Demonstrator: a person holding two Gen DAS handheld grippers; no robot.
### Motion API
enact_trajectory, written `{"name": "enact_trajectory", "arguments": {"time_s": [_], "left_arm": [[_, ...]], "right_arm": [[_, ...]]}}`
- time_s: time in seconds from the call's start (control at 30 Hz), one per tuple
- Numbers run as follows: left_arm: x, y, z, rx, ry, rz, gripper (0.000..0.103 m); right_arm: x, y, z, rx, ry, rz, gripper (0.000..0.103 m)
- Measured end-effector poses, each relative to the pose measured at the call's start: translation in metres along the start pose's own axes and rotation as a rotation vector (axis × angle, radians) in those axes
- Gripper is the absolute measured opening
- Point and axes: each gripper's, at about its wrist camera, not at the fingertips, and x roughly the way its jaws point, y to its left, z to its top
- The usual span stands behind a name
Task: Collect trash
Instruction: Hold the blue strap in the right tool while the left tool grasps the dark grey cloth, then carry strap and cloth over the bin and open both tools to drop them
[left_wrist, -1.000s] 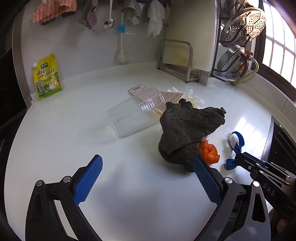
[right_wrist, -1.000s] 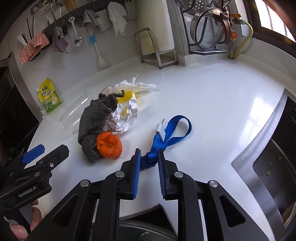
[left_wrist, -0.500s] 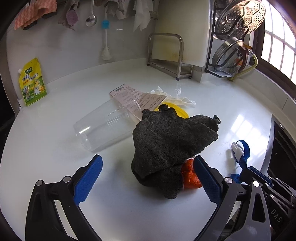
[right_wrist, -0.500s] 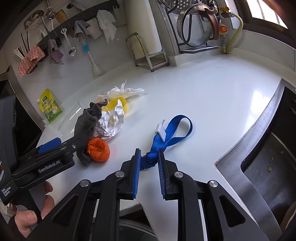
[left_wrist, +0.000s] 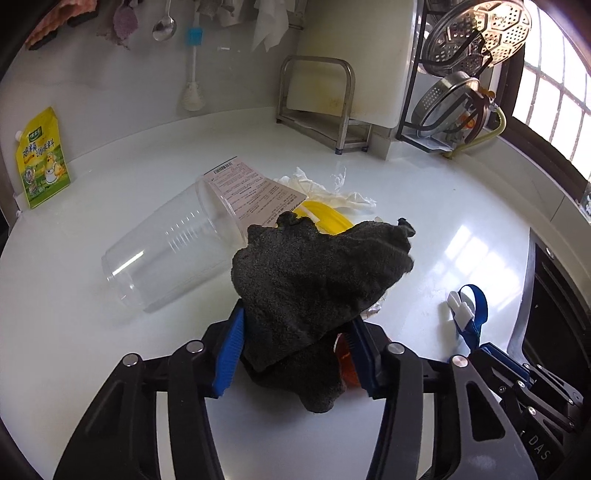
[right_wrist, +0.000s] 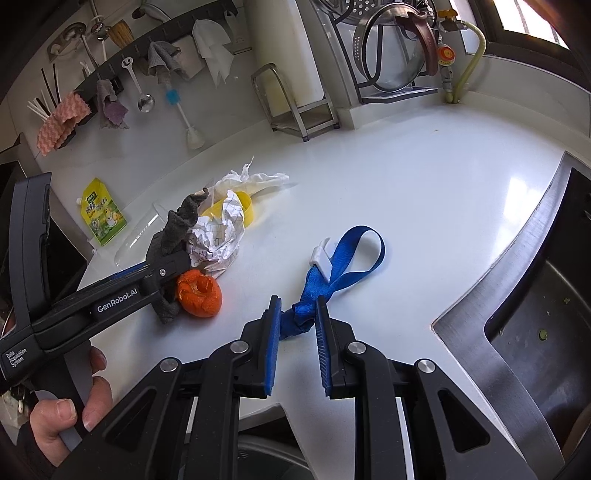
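Observation:
A dark grey rag (left_wrist: 317, 280) lies on the white counter (left_wrist: 110, 369) over a pile of trash. My left gripper (left_wrist: 293, 349) is shut on the rag's near end; the rag also shows in the right wrist view (right_wrist: 173, 240). An orange peel (right_wrist: 199, 293) sits beside the rag, partly hidden in the left wrist view (left_wrist: 345, 360). A crumpled paper ball (right_wrist: 218, 232), a yellow lid (left_wrist: 325, 218), a receipt (left_wrist: 251, 192) and a clear plastic cup (left_wrist: 173, 251) lie around it. My right gripper (right_wrist: 297, 325) is shut on the knotted end of a blue strap (right_wrist: 347, 258), which lies on the counter.
A steel sink (right_wrist: 535, 314) is at the right edge. A yellow sauce pouch (left_wrist: 42, 158) leans on the back wall. A cutting-board rack (left_wrist: 325, 107) and a pot rack (left_wrist: 461, 92) stand at the back. Utensils and cloths hang on a wall rail (right_wrist: 129, 70).
My left gripper moved forward to the rag and closed on it. My right gripper stayed on the blue strap, its jaws slightly wider apart than before.

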Motion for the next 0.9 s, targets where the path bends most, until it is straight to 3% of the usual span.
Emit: {"name": "enact_trajectory", "arguments": {"time_s": [0.17, 0.53, 0.9], "left_arm": [[-0.009, 0.004, -0.001, 0.004, -0.018, -0.011, 0.034], [-0.039, 0.018, 0.001, -0.014, -0.073, -0.012, 0.033], [-0.064, 0.027, -0.006, 0.001, -0.111, 0.042, 0.033]], "right_arm": [[-0.001, 0.001, -0.001, -0.005, -0.006, 0.001, 0.018], [-0.001, 0.001, -0.001, -0.009, -0.009, 0.001, 0.018], [-0.006, 0.003, -0.003, -0.010, -0.023, 0.006, 0.018]]}}
